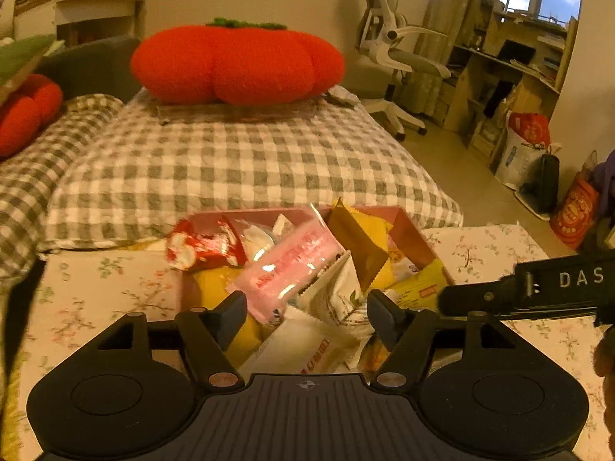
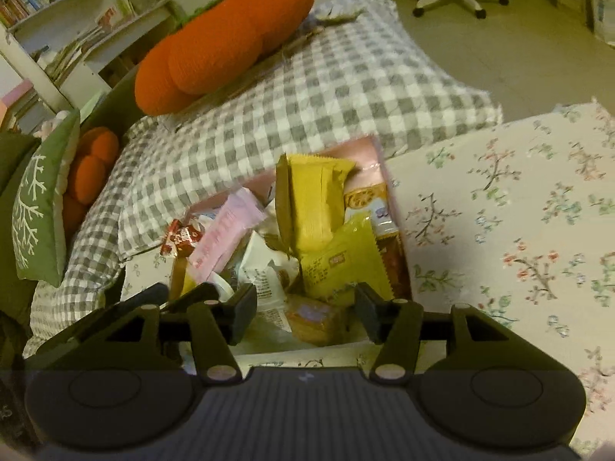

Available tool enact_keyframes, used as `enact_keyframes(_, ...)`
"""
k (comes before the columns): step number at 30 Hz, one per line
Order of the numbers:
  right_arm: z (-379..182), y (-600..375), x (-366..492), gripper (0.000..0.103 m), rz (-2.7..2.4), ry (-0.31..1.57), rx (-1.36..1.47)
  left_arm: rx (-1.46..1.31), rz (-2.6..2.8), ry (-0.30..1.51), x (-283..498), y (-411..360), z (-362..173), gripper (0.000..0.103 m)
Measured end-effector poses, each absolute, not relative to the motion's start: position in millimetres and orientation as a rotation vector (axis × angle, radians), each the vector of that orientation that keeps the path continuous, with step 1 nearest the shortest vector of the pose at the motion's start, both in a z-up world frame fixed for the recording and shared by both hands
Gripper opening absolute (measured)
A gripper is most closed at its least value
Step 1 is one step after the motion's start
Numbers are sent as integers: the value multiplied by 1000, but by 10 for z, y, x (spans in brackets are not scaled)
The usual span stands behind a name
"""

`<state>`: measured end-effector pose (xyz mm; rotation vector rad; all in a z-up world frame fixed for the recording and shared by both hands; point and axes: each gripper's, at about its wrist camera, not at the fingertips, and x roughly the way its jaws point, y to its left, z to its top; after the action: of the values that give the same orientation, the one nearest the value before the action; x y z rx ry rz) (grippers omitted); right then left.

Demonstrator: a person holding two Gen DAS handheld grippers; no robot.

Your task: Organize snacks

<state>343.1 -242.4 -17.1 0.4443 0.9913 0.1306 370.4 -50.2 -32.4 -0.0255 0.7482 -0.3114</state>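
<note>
A pink box point(image 1: 413, 236) crammed with snack packets sits on a floral-print sheet point(image 1: 484, 246), right against the edge of a grey-and-white gingham quilt point(image 1: 238, 161). Inside it, a long pink packet point(image 1: 292, 265) lies slanted across the pile, a red-and-white wrapper point(image 1: 200, 249) pokes out at the left rim, a tall yellow packet point(image 2: 315, 199) stands upright toward the back, and a white packet point(image 1: 338, 292) sits nearer the front with a lime-yellow pouch point(image 2: 342, 265) beside it. The left gripper point(image 1: 305, 313) hovers over the near end of the box, jaws parted and holding nothing; packets show through the gap without the pads pressing them. The right gripper point(image 2: 305, 313) hangs just alongside, likewise spread and empty above a brown biscuit pack point(image 2: 315, 322). A large orange pumpkin cushion point(image 1: 238, 63) rests on the quilt further back
</note>
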Motion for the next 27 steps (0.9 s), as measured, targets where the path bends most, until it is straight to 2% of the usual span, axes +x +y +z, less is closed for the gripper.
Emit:
enact_keyframes(8, -25, -2491, 3007, 57, 105, 1065, 464, -96, -237, 755, 3247, -197, 57, 71)
enact_keyframes(12, 15, -2330, 2825, 59, 169, 1095, 459, -95, -131, 871, 2986, -171, 42, 72)
enact_keyframes(14, 104, -2255, 2719, 61, 199, 1080, 453, -91, -88, 874, 2857, -167, 99, 81)
enact_keyframes(16, 220, -2181, 2586, 64, 212, 1042, 413, -77, -72, 850, 2682, -180, 180, 84)
enact_keyframes(25, 481, -2053, 2141, 73, 176, 897, 243, 41, -50, 775, 2050, -337, 323, 87)
enact_keyframes(27, 491, -2052, 2088, 78, 174, 885, 234, 80, -38, 765, 2024, -361, 310, 87)
